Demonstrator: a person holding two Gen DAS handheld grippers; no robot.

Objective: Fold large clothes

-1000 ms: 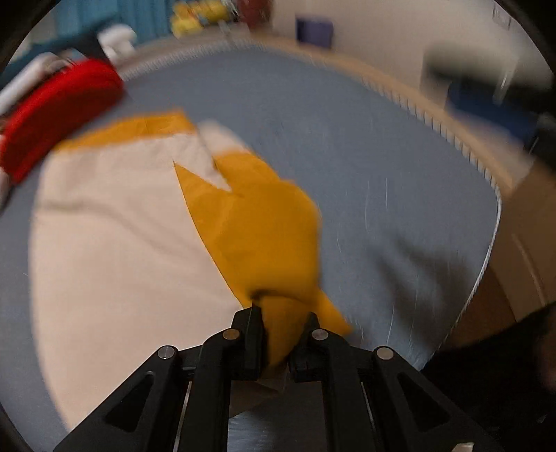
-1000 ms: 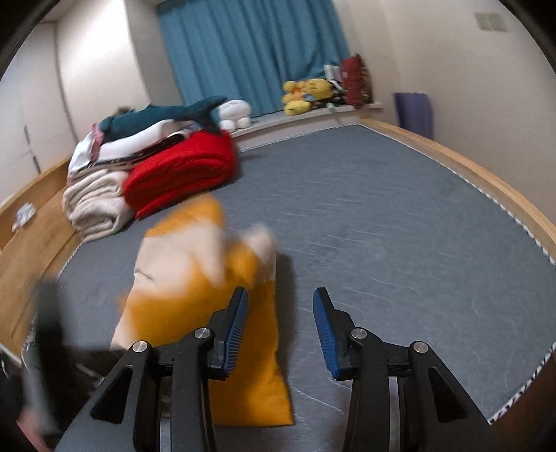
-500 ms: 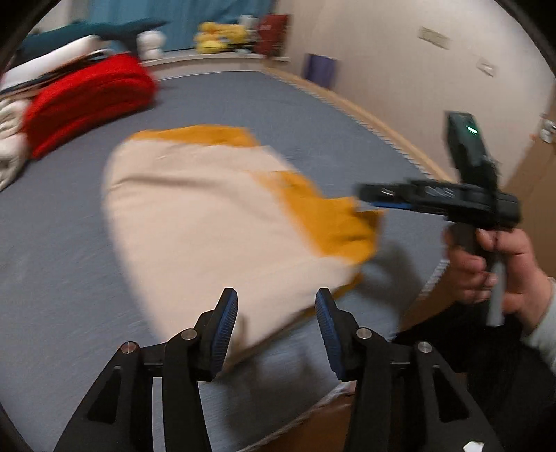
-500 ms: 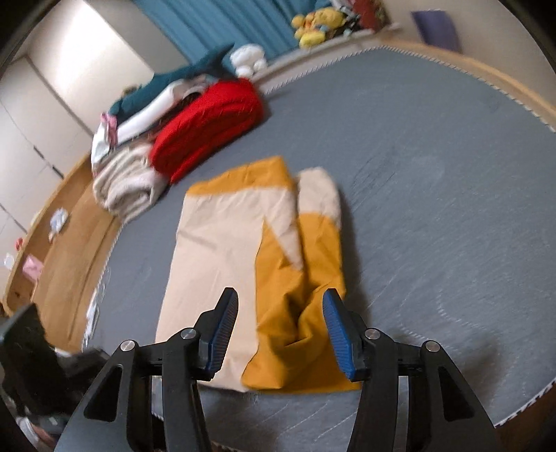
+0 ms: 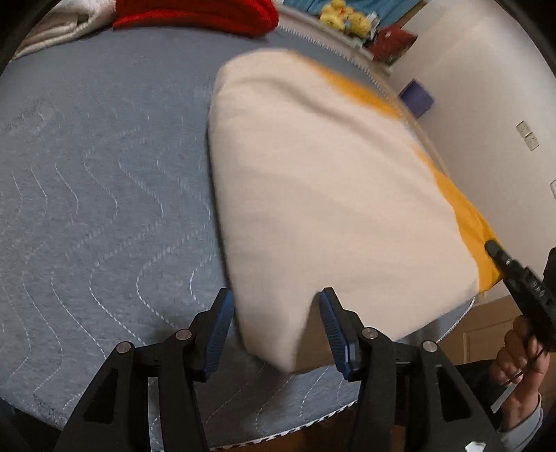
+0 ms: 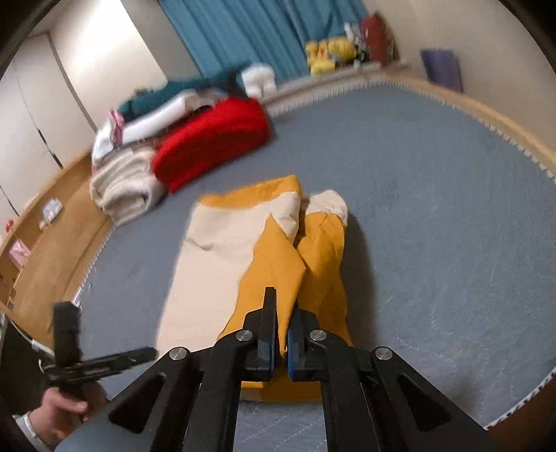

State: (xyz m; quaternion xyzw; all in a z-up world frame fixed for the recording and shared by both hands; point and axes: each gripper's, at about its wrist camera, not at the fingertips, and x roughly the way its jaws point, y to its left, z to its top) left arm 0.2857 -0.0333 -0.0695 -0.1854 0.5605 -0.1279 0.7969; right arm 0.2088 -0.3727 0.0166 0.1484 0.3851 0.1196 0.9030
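garment: cream-and-mustard garment [image 6: 222,257] flat on the grey quilted mattress [image 6: 434,215], centre of the right wrist frame, long axis running from bottom centre up toward the middle. Cream panel on the left half, mustard folds on the right half and along the far end.
garment, left view: fills centre and right of the left wrist frame [image 5: 323,194], mostly cream, mustard strip along its right edge; blurred.
right gripper: [image 6: 282,342] bottom centre of its frame, jaws just snapped together, blue pads pinching a mustard fold at the near end of the garment. Same tool shows at the right edge of the left wrist frame, tip at the mustard corner.
left gripper: [image 5: 274,330] bottom centre of its frame, jaws about half spread and just been widening. Near cream corner of the garment sits in the gap; pads don't look pressed on it, fabric is loose between them.
hands: right hand [image 5: 521,361] lower right of the left wrist frame on the tool handle; left hand [image 6: 66,413] lower left of the right wrist frame, gripping its own handle.
background: red folded blanket [image 6: 212,139] and cream rolled blanket [image 6: 121,187] upper left, blue curtain [image 6: 243,31] top centre, yellow plush toys [image 6: 330,52] upper right by the wall.
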